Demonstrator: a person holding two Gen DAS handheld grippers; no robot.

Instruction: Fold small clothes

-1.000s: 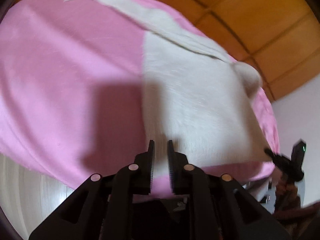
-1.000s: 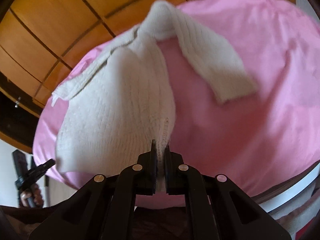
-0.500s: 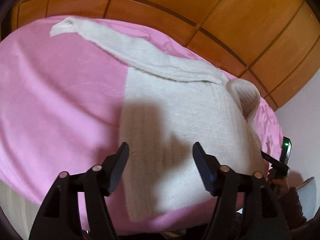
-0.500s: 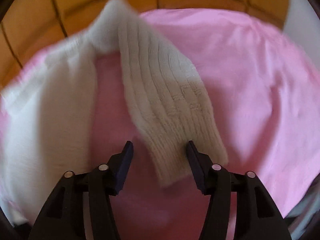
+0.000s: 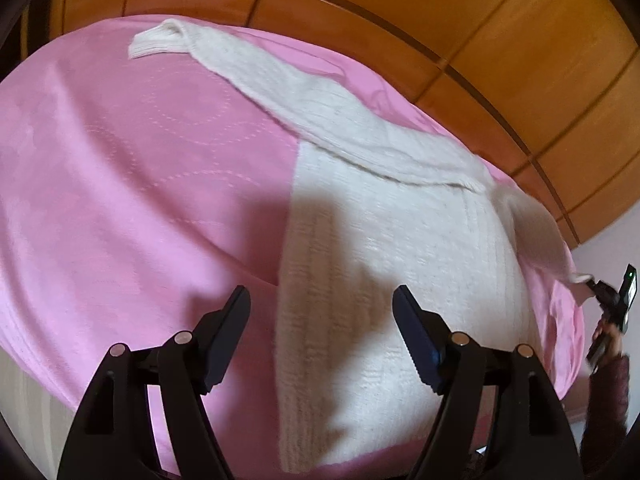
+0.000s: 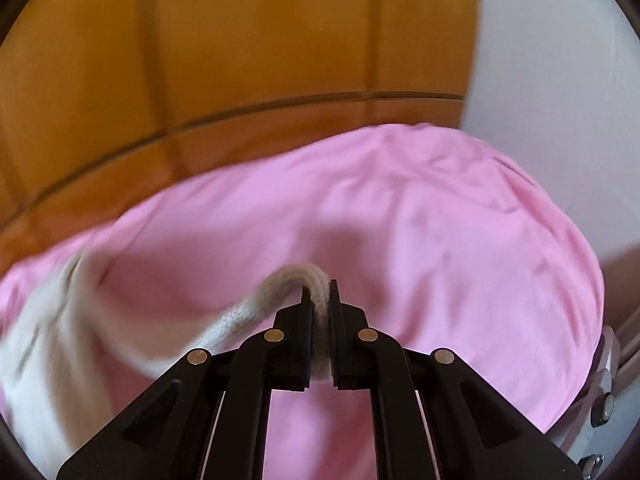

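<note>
A small cream knitted sweater [image 5: 392, 264] lies on the pink bed cover [image 5: 132, 184], its left sleeve [image 5: 248, 60] stretched out to the far left. My left gripper [image 5: 322, 304] is open and empty, just above the sweater's bottom left part. My right gripper [image 6: 319, 294] is shut on the end of the sweater's right sleeve [image 6: 276, 284], lifted off the cover; the sleeve trails down to the left to the blurred body [image 6: 48, 328]. In the left wrist view the right gripper [image 5: 600, 292] holds that sleeve at the far right.
An orange wooden panelled headboard [image 5: 440, 20] runs behind the bed. A white wall [image 6: 560, 60] is at the right. The near bed edge [image 5: 36, 408] lies at the bottom left of the left wrist view. A metal frame part [image 6: 604, 400] sits at the right edge.
My right gripper let go of the sweater's bottom, moved to the right sleeve end, shut on it and lifted it. My left gripper opened and pulled back slightly.
</note>
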